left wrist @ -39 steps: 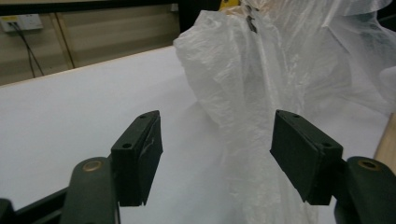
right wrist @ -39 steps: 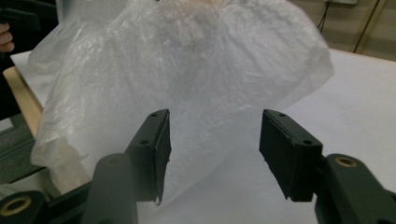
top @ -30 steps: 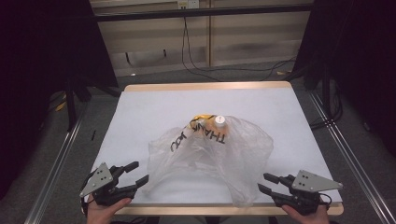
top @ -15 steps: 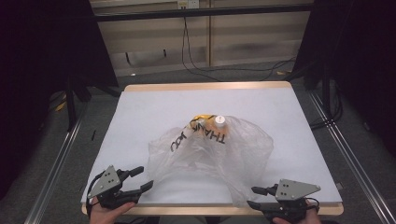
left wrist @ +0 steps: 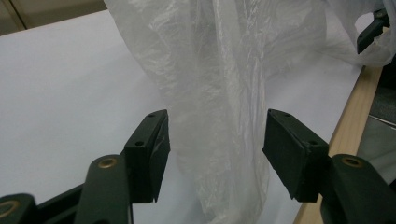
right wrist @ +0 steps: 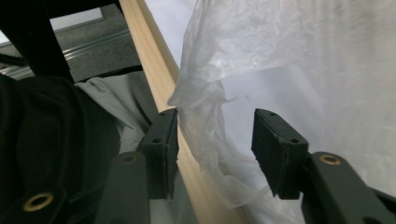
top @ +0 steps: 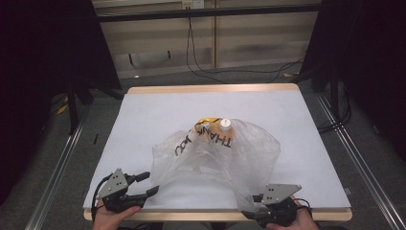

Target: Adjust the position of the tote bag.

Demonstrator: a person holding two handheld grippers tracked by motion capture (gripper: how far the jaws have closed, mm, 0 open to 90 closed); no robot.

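The table (top: 143, 124) had a white top with a wood rim, and the big see-through plastic bag (top: 220, 153) sat crumpled on its near half, black lettering across the top. Something with a white cap (top: 225, 123) poked up at the bag's far side, next to a bit of yellow; couldn't tell what it was.

The left gripper (top: 146, 184) sat at the near left corner, jaws apart, with the bag's left edge hanging loose between them, not pinched. The right gripper (top: 253, 211) was down at the near edge by the bag's right corner. Its jaws had just been opening, and a fold of bag lay between them, not squeezed.
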